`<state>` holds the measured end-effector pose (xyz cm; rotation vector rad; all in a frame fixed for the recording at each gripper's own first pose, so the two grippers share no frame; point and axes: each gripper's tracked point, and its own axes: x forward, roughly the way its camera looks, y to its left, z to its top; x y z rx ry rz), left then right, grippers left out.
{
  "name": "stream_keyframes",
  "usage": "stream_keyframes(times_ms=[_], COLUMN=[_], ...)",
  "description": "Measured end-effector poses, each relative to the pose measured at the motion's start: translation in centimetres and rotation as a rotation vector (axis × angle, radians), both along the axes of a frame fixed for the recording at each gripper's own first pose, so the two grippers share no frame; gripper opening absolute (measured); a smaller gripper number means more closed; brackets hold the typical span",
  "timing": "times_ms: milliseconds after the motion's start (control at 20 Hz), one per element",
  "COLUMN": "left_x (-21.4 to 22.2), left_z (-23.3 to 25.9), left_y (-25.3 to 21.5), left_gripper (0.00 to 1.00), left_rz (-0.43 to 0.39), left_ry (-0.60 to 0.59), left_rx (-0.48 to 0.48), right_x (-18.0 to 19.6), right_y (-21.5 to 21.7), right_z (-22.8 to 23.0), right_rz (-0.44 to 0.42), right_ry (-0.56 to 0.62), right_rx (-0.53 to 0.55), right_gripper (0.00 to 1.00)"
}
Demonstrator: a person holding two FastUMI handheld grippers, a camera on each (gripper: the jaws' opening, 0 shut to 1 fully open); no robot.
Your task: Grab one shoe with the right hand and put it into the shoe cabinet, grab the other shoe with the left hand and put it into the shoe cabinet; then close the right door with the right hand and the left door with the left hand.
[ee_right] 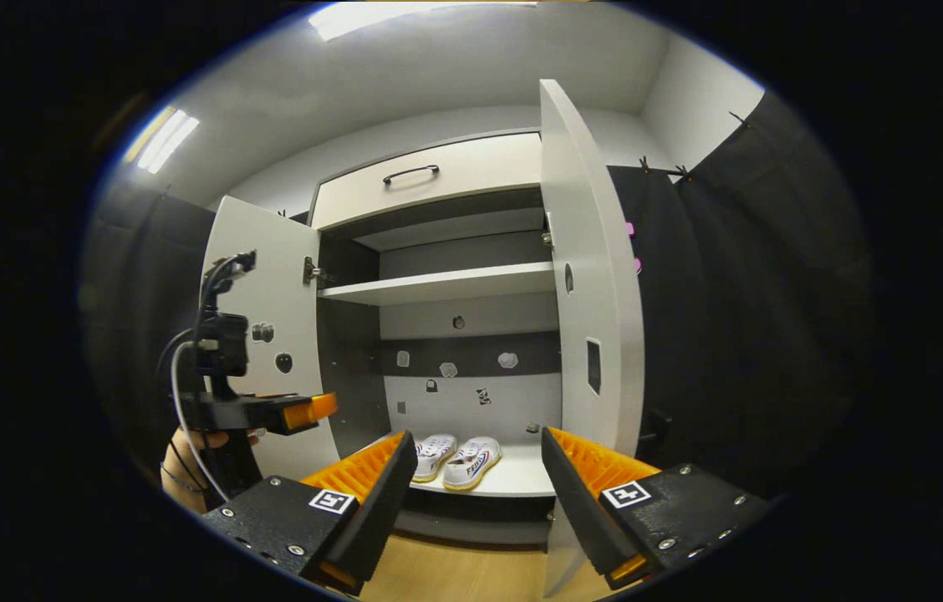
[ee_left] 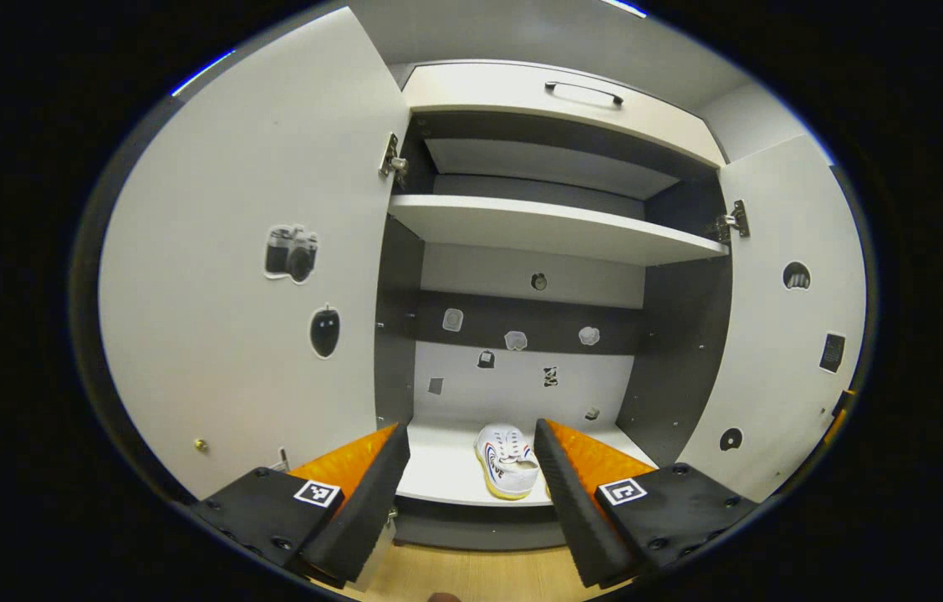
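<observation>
From the right gripper view I note the left hand-held gripper at far left, held by a hand beside the open left door; I cannot tell its jaw state there. Two white shoes sit side by side on the bottom shelf of the shoe cabinet, long axes running front to back. The left gripper view gives one shoe, opening nearest me. The right door stands open. Both hand-held grippers are spread, empty.

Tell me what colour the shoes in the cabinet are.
White, with yellowish soles and red and blue markings on the shoes; the right gripper view shows both best.
</observation>
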<state>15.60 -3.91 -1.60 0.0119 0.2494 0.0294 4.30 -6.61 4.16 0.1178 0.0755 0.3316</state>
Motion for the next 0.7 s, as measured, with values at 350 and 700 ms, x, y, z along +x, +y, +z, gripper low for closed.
stream_keyframes(times_ms=[350, 700], left_x=[-5.4, -8.6], left_z=[1.4, 2.7], left_y=[0.7, 3.2], left_gripper=[0.95, 0.96], left_rz=[-0.049, -0.057], left_ry=[-0.058, -0.071], left_rx=[0.014, 0.036], right_x=[-0.3, 2.3], right_y=[-8.8, -15.7], right_z=[-1.9, -5.3], right_rz=[-0.22, -0.393], right_ry=[0.029, 0.107], right_rx=[-0.072, -0.047], right_gripper=[0.92, 0.92])
